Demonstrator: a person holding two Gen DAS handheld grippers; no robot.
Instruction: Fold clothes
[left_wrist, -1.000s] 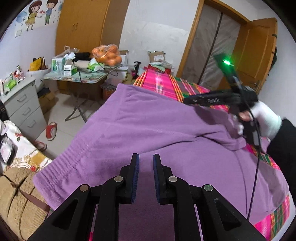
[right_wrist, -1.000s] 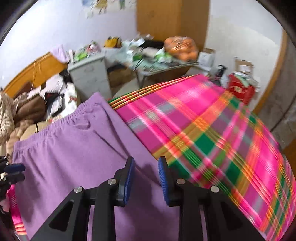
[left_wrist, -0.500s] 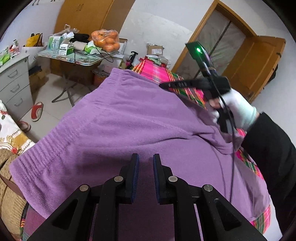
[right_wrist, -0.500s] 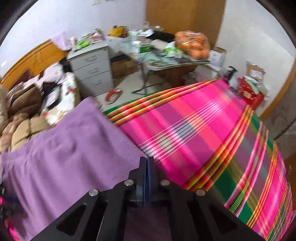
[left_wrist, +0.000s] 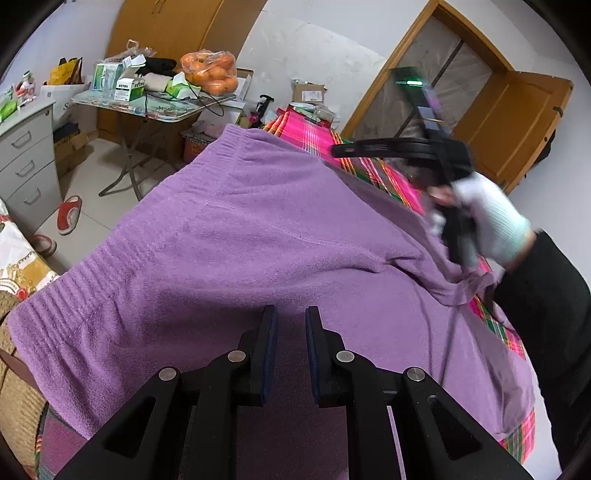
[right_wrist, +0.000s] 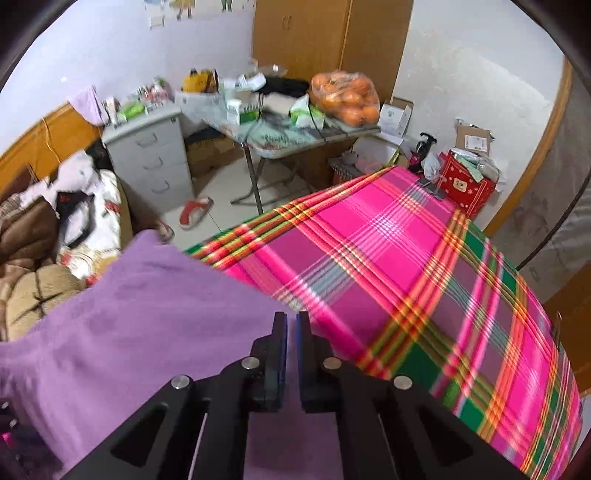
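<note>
A purple knit garment (left_wrist: 236, 236) lies spread over the pink plaid bed cover (right_wrist: 388, 258), with its ribbed hem toward the left. My left gripper (left_wrist: 291, 332) hovers low over the garment's near part, open, with nothing between its fingers. My right gripper (right_wrist: 291, 332) is shut on the garment's edge (right_wrist: 184, 314), with purple cloth showing in the thin slit between the pads. In the left wrist view a white-gloved hand (left_wrist: 491, 225) holds the right gripper's body (left_wrist: 450, 162) at the right, and the cloth rises in a fold (left_wrist: 465, 284) beneath it.
A folding table (right_wrist: 295, 140) with boxes and a bag of oranges (right_wrist: 347, 96) stands beyond the bed. A grey drawer cabinet (right_wrist: 155, 158), slippers (right_wrist: 195, 210) on the floor and bedding (right_wrist: 40, 258) lie to the left. A wooden door (left_wrist: 513, 122) is at the right.
The right gripper went from open to shut on the garment's edge and has drawn it up and sideways. The left gripper stayed open and came lower over the cloth.
</note>
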